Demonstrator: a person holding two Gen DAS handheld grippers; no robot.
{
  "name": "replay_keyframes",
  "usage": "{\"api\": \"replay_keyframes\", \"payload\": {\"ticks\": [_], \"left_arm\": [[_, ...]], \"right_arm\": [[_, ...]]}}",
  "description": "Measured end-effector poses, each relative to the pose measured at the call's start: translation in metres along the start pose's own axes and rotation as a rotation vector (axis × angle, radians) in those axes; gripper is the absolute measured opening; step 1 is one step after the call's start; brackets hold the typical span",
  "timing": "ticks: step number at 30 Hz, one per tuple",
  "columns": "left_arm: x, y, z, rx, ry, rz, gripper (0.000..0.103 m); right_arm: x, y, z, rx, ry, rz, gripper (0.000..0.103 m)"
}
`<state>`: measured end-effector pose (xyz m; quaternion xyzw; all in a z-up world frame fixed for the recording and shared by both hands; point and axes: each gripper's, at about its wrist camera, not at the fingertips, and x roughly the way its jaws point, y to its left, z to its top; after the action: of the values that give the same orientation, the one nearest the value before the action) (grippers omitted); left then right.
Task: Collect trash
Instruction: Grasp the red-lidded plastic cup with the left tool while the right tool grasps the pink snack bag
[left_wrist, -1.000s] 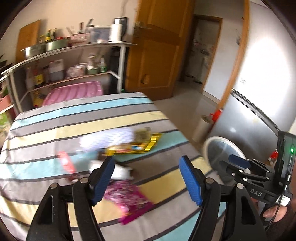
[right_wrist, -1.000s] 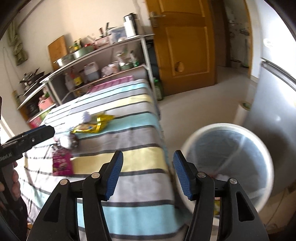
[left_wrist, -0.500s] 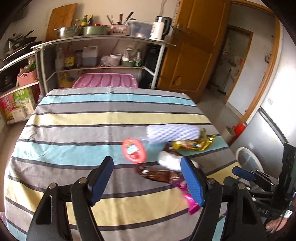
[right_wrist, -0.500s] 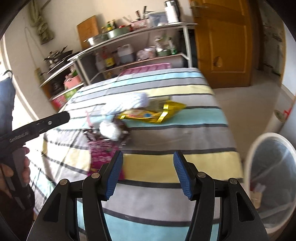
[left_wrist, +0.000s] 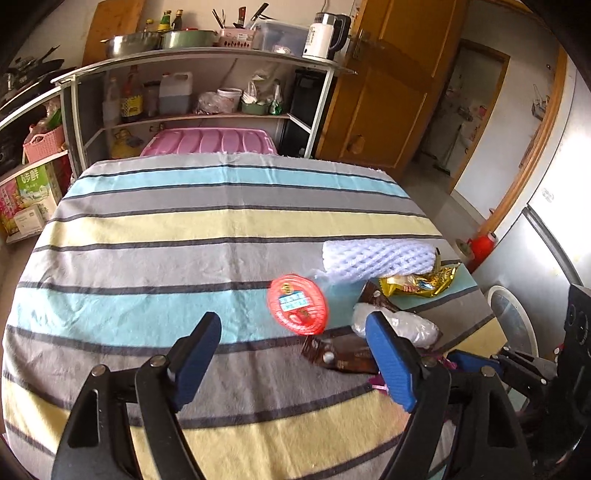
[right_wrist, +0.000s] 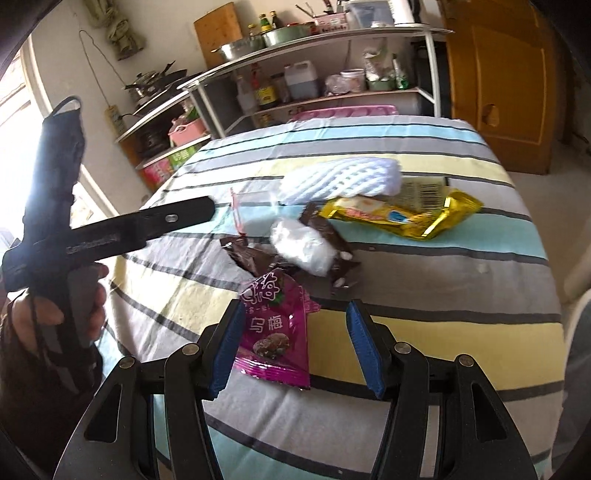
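Trash lies bunched on the striped cloth-covered table, and I take the white foam fruit net as my landmark. Nearest me from the net lies the magenta plastic plum-candy packet, flat on a yellow stripe, its near end between the blue pads of my right gripper. Those jaws are spread wide and grip nothing; the left pad sits just beside the packet's edge.

To do this pickup well, I judge I should shift a little left so the packet is centred, tip the fingers down, and pinch a raised edge or crimped end, since flat film tends to slide on cloth.

My left gripper is also wide open and empty, hovering on my side of the net over a red oval lid with a blue label.

That lid shows face-on only in the left view; the right view gives just a thin red edge there. The left view also catches the white-rimmed bin off the table's edge, beyond the gold foil wrapper. Only the right view shows the magenta packet plainly, and the crumpled clear plastic wad atop brown wrappers.
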<state>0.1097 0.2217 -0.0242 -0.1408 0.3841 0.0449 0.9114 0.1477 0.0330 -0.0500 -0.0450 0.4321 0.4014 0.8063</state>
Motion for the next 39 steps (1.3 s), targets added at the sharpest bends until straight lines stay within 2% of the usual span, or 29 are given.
{"api": "replay_keyframes", "payload": {"ticks": [13, 18, 20, 25, 30, 39], "left_arm": [[0.027, -0.006, 0.009, 0.018, 0.045, 0.005, 0.082], [0.032, -0.003, 0.008, 0.004, 0.056, 0.002, 0.082], [0.034, -0.001, 0.007, 0.0, 0.057, 0.006, 0.081], [0.036, 0.0, 0.006, -0.009, 0.059, 0.007, 0.07], [0.04, -0.003, 0.006, 0.0, 0.068, -0.002, 0.048], [0.033, -0.008, 0.005, 0.019, 0.053, -0.004, 0.045]], "right_arm": [[0.012, 0.006, 0.001, -0.017, 0.039, 0.051, 0.058], [0.015, 0.006, -0.003, -0.029, 0.07, 0.026, 0.058], [0.015, 0.006, -0.005, -0.037, 0.065, 0.023, 0.055], [0.012, 0.005, -0.008, -0.03, 0.061, 0.037, 0.051], [0.008, 0.004, -0.008, -0.029, 0.047, 0.03, 0.05], [0.002, 0.002, -0.01, -0.02, 0.03, 0.018, 0.048]]}}
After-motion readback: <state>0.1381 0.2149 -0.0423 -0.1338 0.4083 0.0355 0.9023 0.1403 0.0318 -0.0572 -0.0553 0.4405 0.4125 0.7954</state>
